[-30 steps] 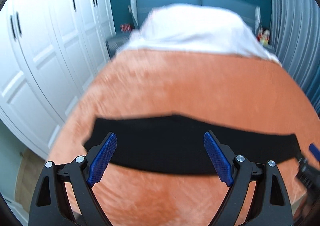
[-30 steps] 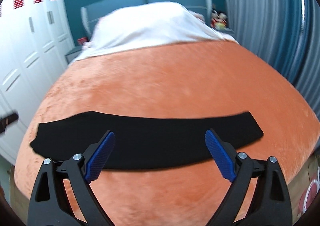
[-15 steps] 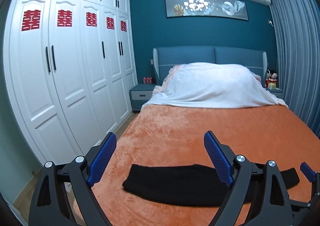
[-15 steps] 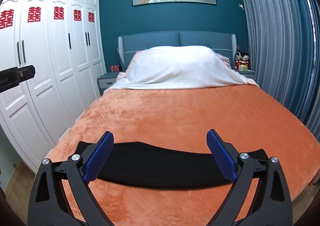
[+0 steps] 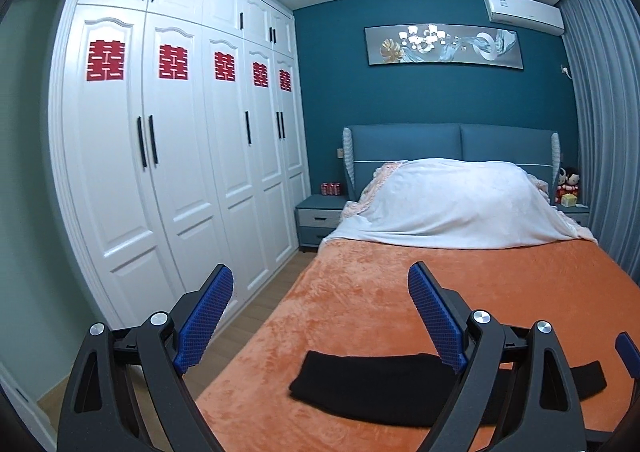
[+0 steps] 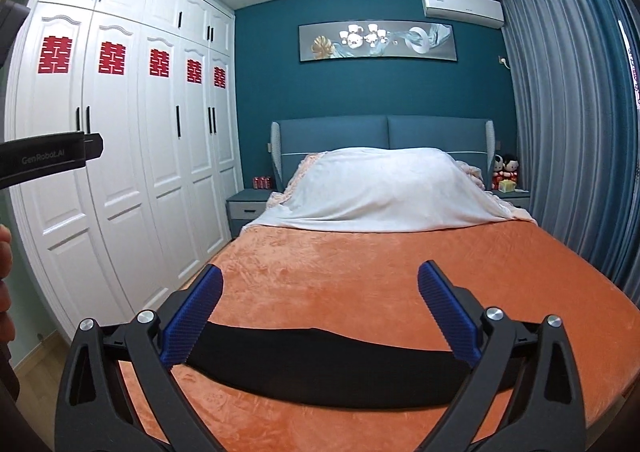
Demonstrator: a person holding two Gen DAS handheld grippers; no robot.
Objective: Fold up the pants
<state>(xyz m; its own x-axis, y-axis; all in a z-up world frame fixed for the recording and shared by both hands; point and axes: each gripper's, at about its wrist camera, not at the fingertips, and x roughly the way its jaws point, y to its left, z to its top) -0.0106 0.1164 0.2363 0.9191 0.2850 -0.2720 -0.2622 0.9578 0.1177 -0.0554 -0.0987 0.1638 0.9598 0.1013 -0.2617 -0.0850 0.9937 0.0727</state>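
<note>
Black pants (image 5: 372,388) lie folded into a long flat strip across the near end of the orange bed cover (image 5: 400,304). They also show in the right wrist view (image 6: 332,364). My left gripper (image 5: 320,316) is open and empty, raised above and behind the strip's left end. My right gripper (image 6: 320,312) is open and empty, raised over the strip's middle. A blue fingertip (image 5: 626,356) of the right gripper shows at the left view's right edge. The left gripper's body (image 6: 44,160) shows at the right view's left edge.
A white blanket (image 6: 380,188) covers the head of the bed before a blue headboard (image 6: 384,136). White wardrobes (image 5: 168,172) line the left wall across a narrow floor strip. Grey curtains (image 6: 568,140) hang at the right. Nightstands (image 5: 320,220) flank the bed.
Both grippers have lifted up and back from just over the pants; the views tilted from looking down at the strip to looking level across the room. The pants have not moved.
</note>
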